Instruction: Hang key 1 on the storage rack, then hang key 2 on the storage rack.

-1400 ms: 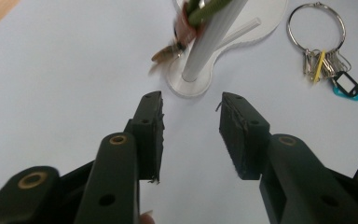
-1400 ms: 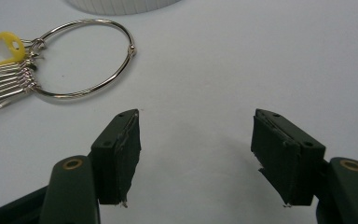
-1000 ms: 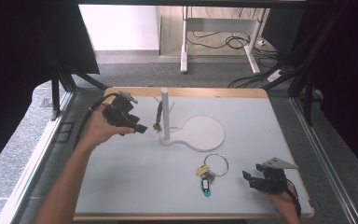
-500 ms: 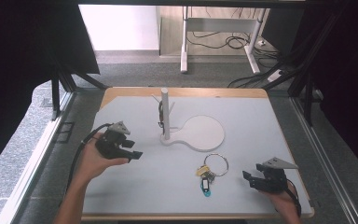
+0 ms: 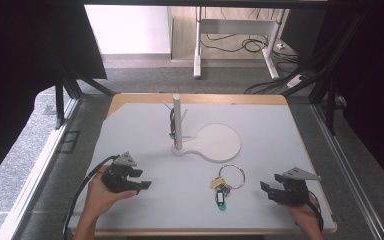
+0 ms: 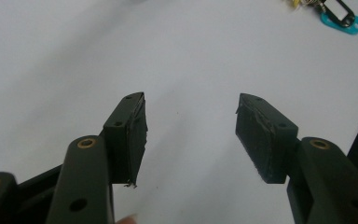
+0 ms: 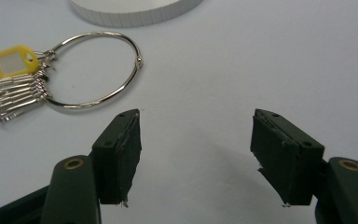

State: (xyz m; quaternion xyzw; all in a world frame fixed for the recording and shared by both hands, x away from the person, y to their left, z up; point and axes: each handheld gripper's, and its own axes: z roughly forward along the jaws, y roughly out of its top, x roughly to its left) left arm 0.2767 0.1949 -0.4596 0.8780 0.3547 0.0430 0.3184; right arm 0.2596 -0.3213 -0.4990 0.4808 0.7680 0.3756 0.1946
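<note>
The large silver key ring with its bunch of keys and coloured tags lies flat on the pale grey desk, just in front of the round white base of the upright white peg stand, probably meant to hang there. A dark item already hangs from the post. The right hand-held gripper waits beside the ring, jaws apart, empty. The left hand-held gripper sits low on the desk, its jaws just opened wider, nothing between them. Count: one ring, one stand, two tags (yellow and teal), two grippers.
</note>
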